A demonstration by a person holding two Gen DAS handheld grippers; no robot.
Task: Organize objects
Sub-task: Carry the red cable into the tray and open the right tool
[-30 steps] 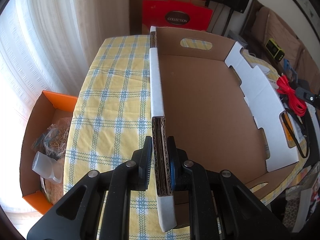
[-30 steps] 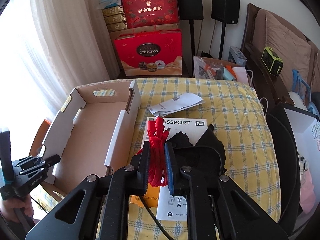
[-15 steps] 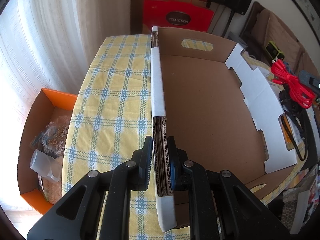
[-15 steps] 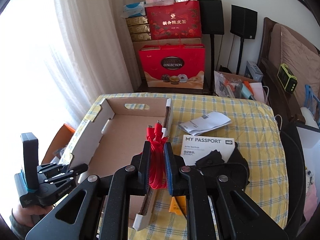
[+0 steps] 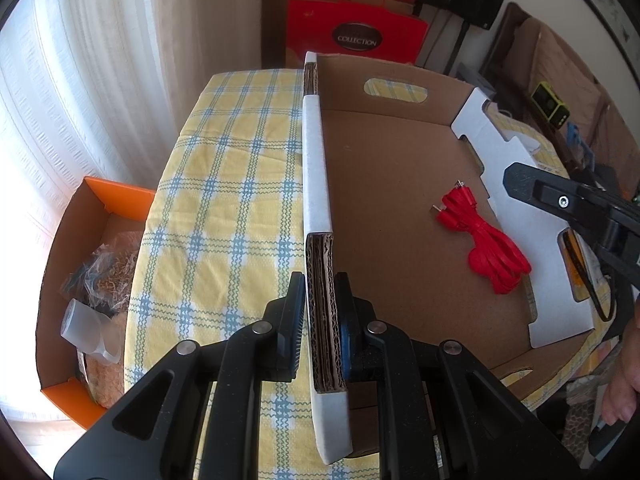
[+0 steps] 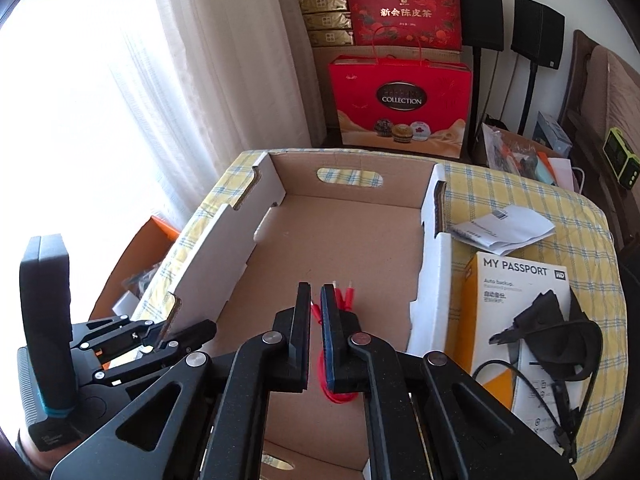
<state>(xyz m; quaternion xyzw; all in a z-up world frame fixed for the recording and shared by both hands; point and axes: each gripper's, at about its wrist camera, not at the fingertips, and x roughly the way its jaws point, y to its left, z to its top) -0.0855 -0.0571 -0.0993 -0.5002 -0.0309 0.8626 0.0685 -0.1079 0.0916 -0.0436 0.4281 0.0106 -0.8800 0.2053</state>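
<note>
Bracing the open brown cardboard box [image 5: 400, 208], the left gripper [image 5: 320, 312] has its fingers clamped on the near side wall. A coiled red cable bundle [image 5: 486, 240] lies on the box floor toward the far wall, apart from either gripper.

From the right wrist, the right gripper [image 6: 316, 332] hovers over that bundle [image 6: 340, 292], fingers slightly apart and holding nothing, so the drop looks finished. Next it likely needs to fetch the white-and-yellow hard-drive carton [image 6: 516, 280] on the checked-cloth bench [image 6: 580, 208].
</note>
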